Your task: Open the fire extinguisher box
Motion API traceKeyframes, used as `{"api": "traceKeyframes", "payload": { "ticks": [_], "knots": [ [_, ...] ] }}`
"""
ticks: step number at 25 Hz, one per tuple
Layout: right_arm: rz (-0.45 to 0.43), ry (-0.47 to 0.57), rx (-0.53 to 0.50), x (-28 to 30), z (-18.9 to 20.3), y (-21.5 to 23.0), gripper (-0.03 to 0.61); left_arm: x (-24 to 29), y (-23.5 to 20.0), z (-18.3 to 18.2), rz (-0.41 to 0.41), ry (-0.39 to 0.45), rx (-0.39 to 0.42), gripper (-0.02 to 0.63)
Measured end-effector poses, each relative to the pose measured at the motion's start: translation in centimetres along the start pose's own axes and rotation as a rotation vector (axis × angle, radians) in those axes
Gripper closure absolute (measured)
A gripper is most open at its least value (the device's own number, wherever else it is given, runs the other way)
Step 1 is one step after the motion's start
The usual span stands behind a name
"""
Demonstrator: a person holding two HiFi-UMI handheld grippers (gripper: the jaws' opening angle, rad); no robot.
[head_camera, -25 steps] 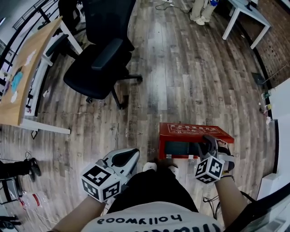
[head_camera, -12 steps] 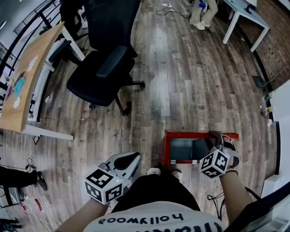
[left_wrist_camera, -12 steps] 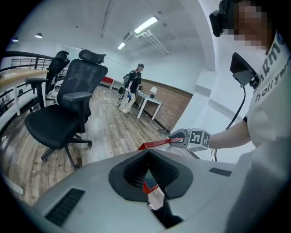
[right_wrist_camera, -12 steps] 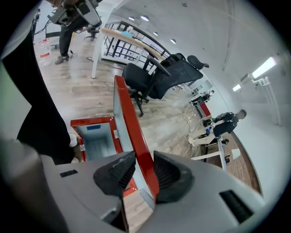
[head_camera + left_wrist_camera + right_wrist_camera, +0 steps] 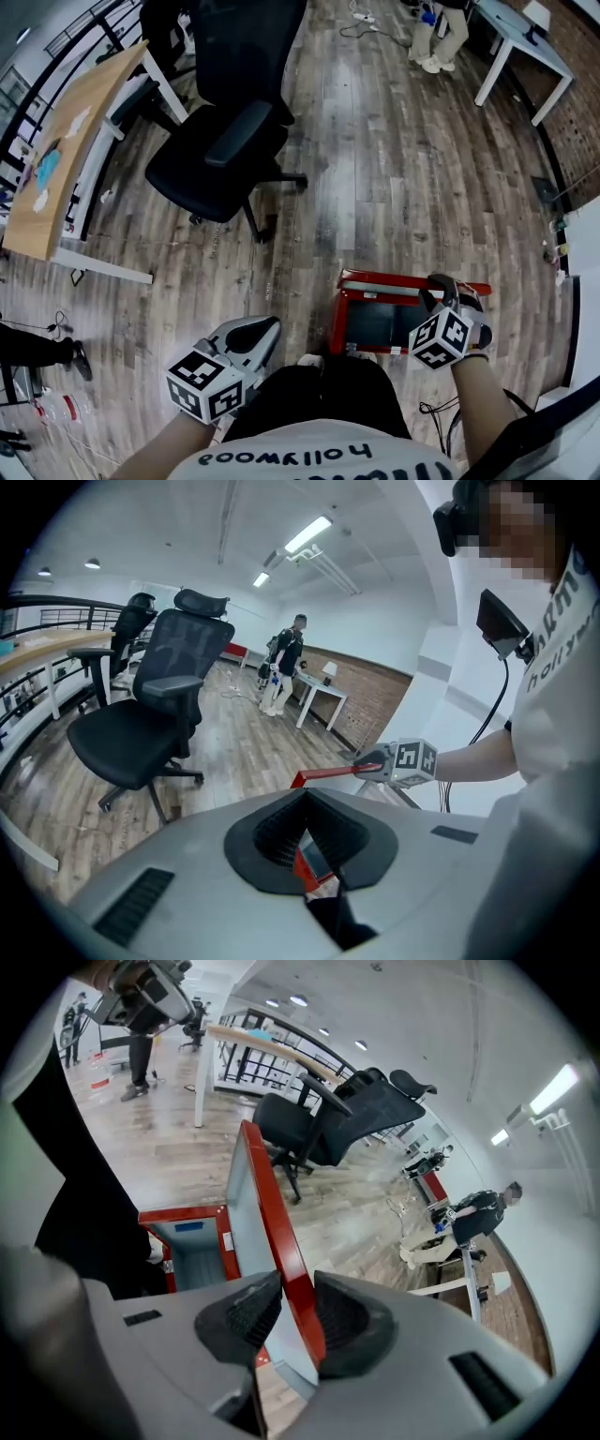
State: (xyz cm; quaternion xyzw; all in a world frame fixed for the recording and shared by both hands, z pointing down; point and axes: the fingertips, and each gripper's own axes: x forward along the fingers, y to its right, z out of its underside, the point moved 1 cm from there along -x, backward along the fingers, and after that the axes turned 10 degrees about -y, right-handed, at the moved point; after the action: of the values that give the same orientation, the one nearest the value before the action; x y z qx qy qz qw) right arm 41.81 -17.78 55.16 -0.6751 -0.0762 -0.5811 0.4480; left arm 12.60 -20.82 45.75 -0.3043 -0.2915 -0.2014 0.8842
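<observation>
Right gripper view: pinching fire extinguisher box [image 5: 183, 1215] door [image 5: 272, 1208] between closing fingers [image 5: 247, 1313] of right gripper [image 5: 295, 1307]; holding fingers of left gripper [image 5: 305, 799] pressed together.

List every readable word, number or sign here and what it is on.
"hollywood": on the white shirt, upside down in the head view.
Larger print beneath "hollywood": cut off, unreadable.
White sticker on the fire extinguisher box: too small to read.

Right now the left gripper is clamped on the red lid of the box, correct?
No, the right gripper is clamped on the red lid of the box; the right gripper view shows its jaws, which just closed further, pressing the lid's edge.
</observation>
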Motion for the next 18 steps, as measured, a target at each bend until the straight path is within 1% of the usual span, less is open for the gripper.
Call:
{"api": "traceKeyframes", "payload": {
  "ticks": [5, 9, 12, 15, 18],
  "knots": [
    [-0.061, 0.009, -0.086, 0.9, -0.4, 1.1, 0.476, 1.3, 1.6, -0.4, -0.049, 0.025, -0.065, 0.606],
    [-0.119, -0.015, -0.120, 2.2, -0.3, 2.2, 0.479, 2.2, 3.5, -0.7, -0.083, 0.046, -0.078, 0.606],
    [-0.149, -0.025, -0.151, 3.4, -0.8, 2.9, 0.483, 1.8, 3.5, -0.5, -0.133, 0.054, -0.095, 0.606],
    [-0.163, -0.023, -0.208, 4.4, -1.4, 3.6, 0.489, 1.1, 3.4, -0.1, -0.187, 0.077, -0.136, 0.606],
    [-0.176, -0.021, -0.231, 5.4, -1.7, 4.2, 0.495, 0.7, 3.6, 0.4, -0.225, 0.082, -0.168, 0.607]
  ]
}}
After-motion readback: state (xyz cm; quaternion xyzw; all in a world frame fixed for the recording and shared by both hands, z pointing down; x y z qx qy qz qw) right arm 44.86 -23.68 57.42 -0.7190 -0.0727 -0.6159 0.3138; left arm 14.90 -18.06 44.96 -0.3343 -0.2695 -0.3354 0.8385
